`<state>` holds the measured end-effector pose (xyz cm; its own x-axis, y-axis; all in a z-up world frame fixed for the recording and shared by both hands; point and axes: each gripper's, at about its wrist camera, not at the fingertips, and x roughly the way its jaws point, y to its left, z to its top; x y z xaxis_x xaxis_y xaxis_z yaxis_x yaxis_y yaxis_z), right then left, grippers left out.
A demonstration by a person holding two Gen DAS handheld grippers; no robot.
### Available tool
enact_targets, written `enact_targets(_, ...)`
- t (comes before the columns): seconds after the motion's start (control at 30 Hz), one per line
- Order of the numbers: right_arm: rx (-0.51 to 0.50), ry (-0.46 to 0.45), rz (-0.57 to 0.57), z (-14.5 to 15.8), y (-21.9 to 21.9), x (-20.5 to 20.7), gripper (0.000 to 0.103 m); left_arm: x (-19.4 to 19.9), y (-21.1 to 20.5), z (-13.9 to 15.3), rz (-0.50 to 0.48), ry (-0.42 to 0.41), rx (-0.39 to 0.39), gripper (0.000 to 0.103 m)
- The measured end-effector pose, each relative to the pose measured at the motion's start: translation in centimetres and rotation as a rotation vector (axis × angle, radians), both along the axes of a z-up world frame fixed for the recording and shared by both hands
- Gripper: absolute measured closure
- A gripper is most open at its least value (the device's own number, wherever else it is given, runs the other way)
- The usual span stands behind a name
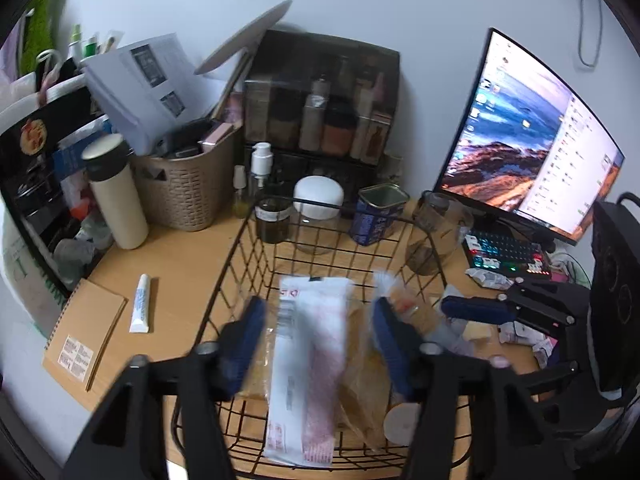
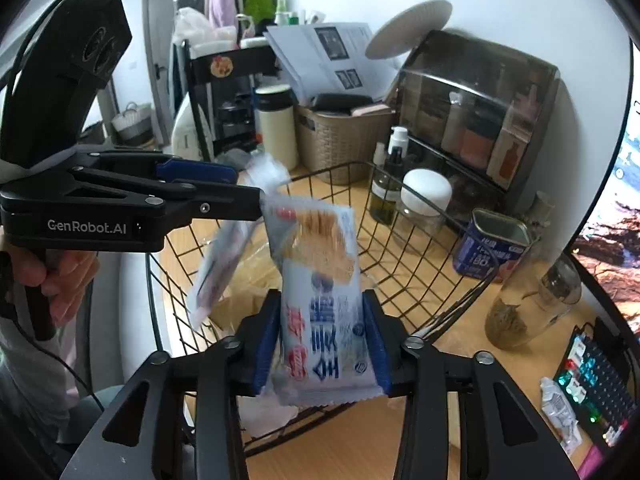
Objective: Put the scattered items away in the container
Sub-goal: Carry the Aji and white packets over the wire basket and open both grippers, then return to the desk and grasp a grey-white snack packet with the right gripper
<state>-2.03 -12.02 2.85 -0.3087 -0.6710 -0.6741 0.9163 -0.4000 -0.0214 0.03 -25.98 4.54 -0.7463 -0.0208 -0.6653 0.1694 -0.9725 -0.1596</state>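
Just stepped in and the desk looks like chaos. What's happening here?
A person is tidying snacks into the black wire basket with two handheld grippers. The right gripper is shut on a blue-and-white cracker packet above the basket. The left gripper is open over a pink-and-white packet, blurred as if dropping in. A white tube lies outside on the desk.

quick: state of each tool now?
Left tool: open, pink-and-white packet between its fingers, apparently released.
Right tool: closed on blue-and-white cracker packet.
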Motion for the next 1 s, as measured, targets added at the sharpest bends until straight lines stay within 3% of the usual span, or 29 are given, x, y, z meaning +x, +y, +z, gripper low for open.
enact_targets(0.07, 0.001, 0.009, -0.008, 0.1, 0.1, 0.0, 0.053, 0.3, 0.0, 0.2, 0.012, -0.004, 0.001, 0.033)
enact_targets(0.27, -0.052, 0.010, -0.049, 1.7, 2.9, -0.1, 0.052, 1.0, 1.3, 1.2, -0.013, 0.008, 0.009, 0.033)
enact_targets(0.47, -0.102, 0.035, -0.173, 3.8, 9.7, -1.4, 0.051, 0.7, 5.8, 2.5, -0.113, 0.027, -0.010, 0.033)
enact_targets(0.67, -0.091, 0.075, -0.320, 4.4, 18.1, -2.1, 0.051, -0.3, 13.3, 2.6, -0.275, 0.010, -0.043, 0.033)
enact_targets(0.83, -0.054, 0.064, -0.420, 3.1, 24.4, -2.5, 0.051, -2.0, 20.1, 1.0, -0.413, -0.035, -0.074, 0.033)
enact_targets(1.0, 0.049, 0.009, -0.474, -1.2, 29.4, -2.6, 0.051, -5.0, 25.6, -3.6, -0.489, -0.151, -0.106, 0.033)
